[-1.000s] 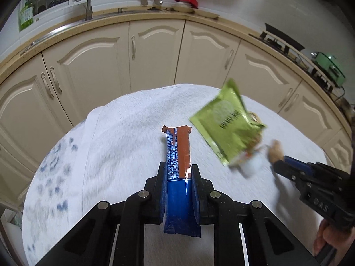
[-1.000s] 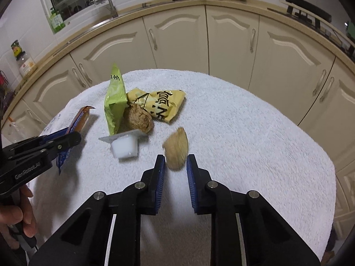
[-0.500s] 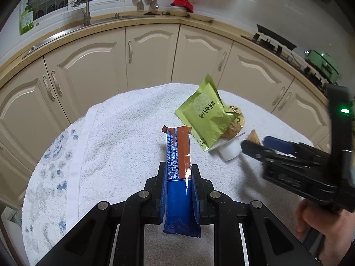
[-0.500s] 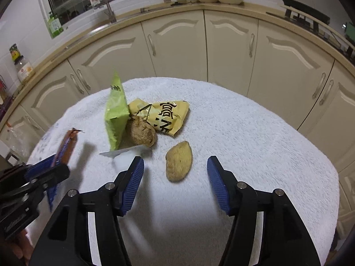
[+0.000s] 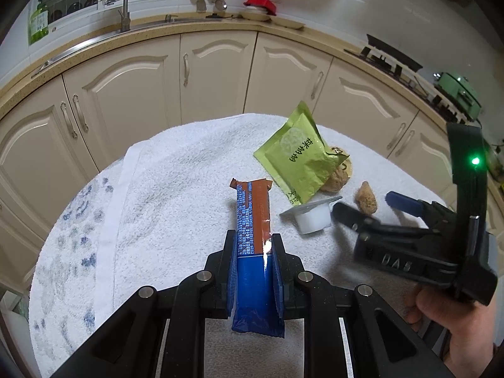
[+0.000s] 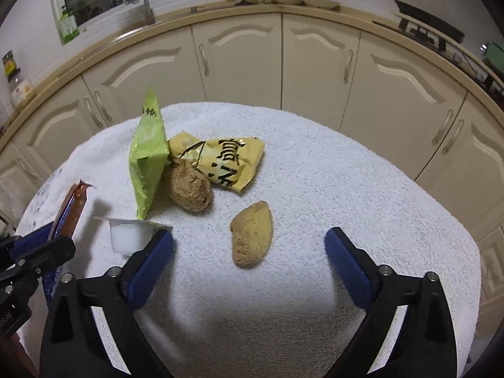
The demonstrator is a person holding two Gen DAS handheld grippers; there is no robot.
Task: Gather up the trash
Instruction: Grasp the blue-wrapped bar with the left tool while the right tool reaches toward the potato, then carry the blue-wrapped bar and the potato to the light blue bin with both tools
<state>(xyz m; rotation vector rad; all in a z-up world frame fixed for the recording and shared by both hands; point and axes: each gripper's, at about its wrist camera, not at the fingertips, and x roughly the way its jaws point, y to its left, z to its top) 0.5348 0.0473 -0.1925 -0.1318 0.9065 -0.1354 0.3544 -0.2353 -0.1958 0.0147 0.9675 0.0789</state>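
My left gripper [image 5: 253, 245] is shut on a blue and brown snack wrapper [image 5: 253, 220] and holds it above the towel. The wrapper also shows in the right wrist view [image 6: 71, 209]. My right gripper [image 6: 249, 247] is wide open and empty, with a brown shell piece [image 6: 252, 234] lying on the towel between its fingers. The right gripper also shows in the left wrist view [image 5: 367, 208]. A green packet [image 6: 148, 154], a yellow packet [image 6: 225, 160], a second brown shell [image 6: 188, 186] and a small white cup [image 6: 127, 236] lie to the left of it.
A white towel [image 6: 330, 176] covers the round table. Cream kitchen cabinets [image 5: 217, 72] curve behind it, with a sink and counter above. The towel's left part has a blue print [image 5: 85, 217].
My right gripper has let go of the brown shell piece, opened wide and drawn back a little. The green packet has settled down against the other trash. The left gripper still holds the wrapper.
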